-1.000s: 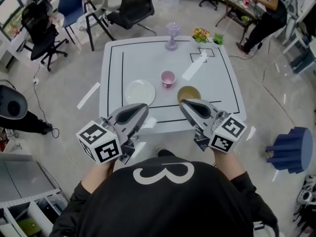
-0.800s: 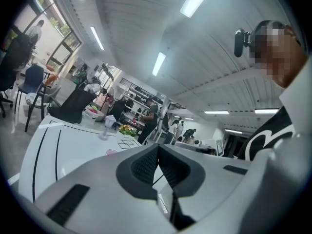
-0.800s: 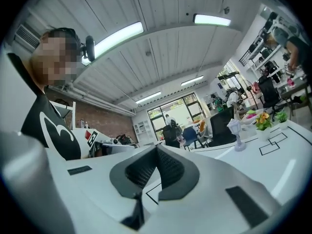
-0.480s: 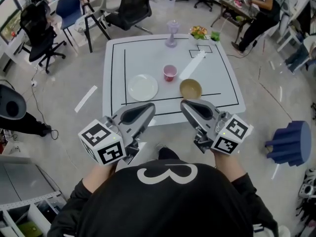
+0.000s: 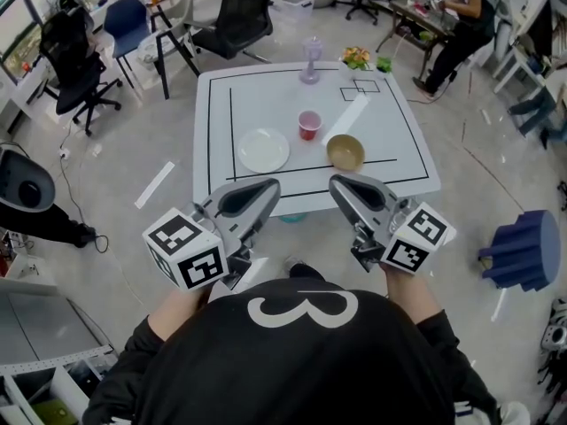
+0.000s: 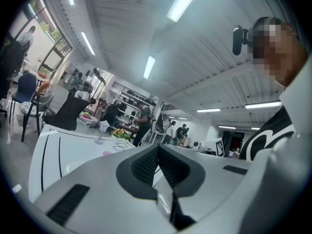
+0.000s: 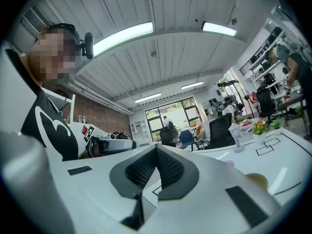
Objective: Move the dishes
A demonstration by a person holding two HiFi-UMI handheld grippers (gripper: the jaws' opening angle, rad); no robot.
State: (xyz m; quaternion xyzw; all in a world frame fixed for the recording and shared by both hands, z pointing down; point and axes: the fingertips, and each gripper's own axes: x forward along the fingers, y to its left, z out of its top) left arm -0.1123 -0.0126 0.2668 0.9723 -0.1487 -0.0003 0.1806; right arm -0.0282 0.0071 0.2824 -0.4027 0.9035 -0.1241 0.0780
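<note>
On the white table (image 5: 390, 113) lie a white plate (image 5: 263, 150), a small pink cup (image 5: 309, 124) and a tan bowl (image 5: 345, 152). A clear purple goblet (image 5: 310, 60) stands at the far edge. My left gripper (image 5: 266, 187) hangs in front of the table's near edge, below the plate, shut and empty. My right gripper (image 5: 338, 184) hovers just short of the bowl, shut and empty too. In the left gripper view its jaws (image 6: 157, 147) meet tip to tip; in the right gripper view the jaws (image 7: 157, 149) also meet, with the bowl (image 7: 257, 180) beyond.
A small flower pot (image 5: 359, 58) and a green cup (image 5: 386, 63) sit at the table's far right corner. Black office chairs (image 5: 239, 11) stand behind the table. A person (image 5: 469, 16) works at a desk far right. A blue stool (image 5: 523, 259) lies on the floor.
The table and dishes have slid farther from me and slightly right in view as I stepped back. Both grippers keep their pose and stay shut.
</note>
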